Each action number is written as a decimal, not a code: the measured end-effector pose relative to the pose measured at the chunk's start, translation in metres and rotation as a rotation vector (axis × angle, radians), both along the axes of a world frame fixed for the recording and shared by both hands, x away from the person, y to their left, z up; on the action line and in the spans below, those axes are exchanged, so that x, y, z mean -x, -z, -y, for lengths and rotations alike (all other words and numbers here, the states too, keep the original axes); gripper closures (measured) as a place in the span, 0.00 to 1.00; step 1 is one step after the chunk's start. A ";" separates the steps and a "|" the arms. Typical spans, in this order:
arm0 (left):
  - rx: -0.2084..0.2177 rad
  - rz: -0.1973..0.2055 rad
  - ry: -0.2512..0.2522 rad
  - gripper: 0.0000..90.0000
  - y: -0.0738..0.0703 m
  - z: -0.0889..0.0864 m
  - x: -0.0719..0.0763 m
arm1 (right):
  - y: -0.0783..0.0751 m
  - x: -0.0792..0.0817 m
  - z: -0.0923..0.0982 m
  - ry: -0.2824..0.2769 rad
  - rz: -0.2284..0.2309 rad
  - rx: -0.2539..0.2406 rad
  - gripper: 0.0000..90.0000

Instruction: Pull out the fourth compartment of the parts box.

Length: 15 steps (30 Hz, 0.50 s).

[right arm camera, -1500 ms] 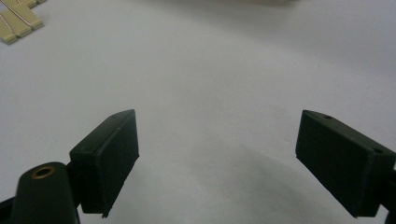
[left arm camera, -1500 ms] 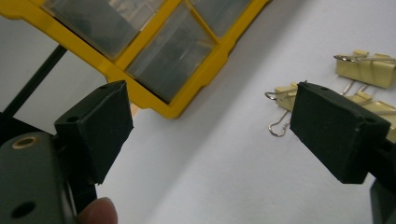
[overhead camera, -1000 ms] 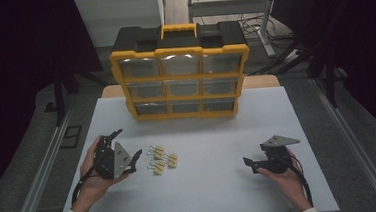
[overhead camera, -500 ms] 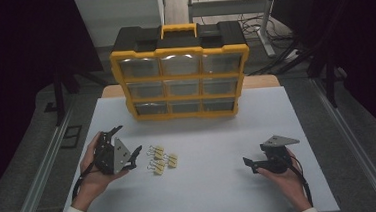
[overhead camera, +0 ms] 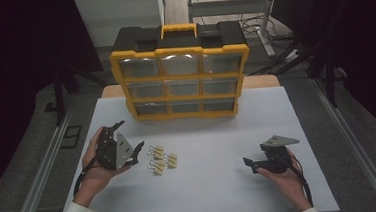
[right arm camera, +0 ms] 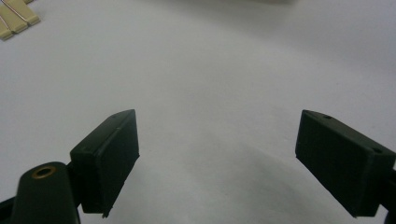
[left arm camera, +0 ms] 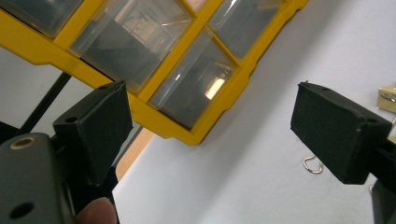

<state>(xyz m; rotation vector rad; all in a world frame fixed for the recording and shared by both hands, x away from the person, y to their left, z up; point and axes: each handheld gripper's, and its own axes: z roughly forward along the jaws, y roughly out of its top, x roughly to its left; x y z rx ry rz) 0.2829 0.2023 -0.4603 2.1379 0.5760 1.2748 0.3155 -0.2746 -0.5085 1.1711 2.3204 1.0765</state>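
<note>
Binder clips, small and pale yellow, lie in a loose cluster on the white table, in front of the yellow drawer organizer at the table's far edge. My left claw is released, jaws wide, just beside the clips. My right claw is released too, well apart from the clips, holding nothing.

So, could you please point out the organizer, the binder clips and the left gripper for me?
organizer [overhead camera: 178, 50]: high view, on the yellow top rail of its frame.
binder clips [overhead camera: 158, 166]: high view, on the body of one clip in the cluster.
left gripper [overhead camera: 123, 139]: high view, midway between its open jaws' tips.
</note>
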 end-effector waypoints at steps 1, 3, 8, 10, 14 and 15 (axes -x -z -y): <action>-0.004 0.004 0.002 0.15 -0.001 0.000 -0.001 | 0.000 0.000 0.000 0.000 0.000 0.000 0.16; -0.005 0.003 0.002 0.14 -0.001 0.001 -0.001 | 0.000 0.000 0.000 0.001 0.000 0.001 0.16; -0.006 0.011 0.003 0.15 -0.003 0.002 -0.005 | 0.000 0.000 0.001 0.006 0.002 -0.003 0.16; 0.000 0.014 0.005 0.15 -0.004 0.003 -0.006 | 0.000 0.000 0.001 0.005 0.001 -0.002 0.16; -0.008 0.015 0.009 0.15 -0.006 0.003 -0.009 | 0.000 0.000 0.000 0.005 0.000 -0.002 0.16; -0.011 0.016 0.011 0.15 -0.006 0.004 -0.010 | 0.000 0.000 0.001 0.005 0.000 -0.002 0.16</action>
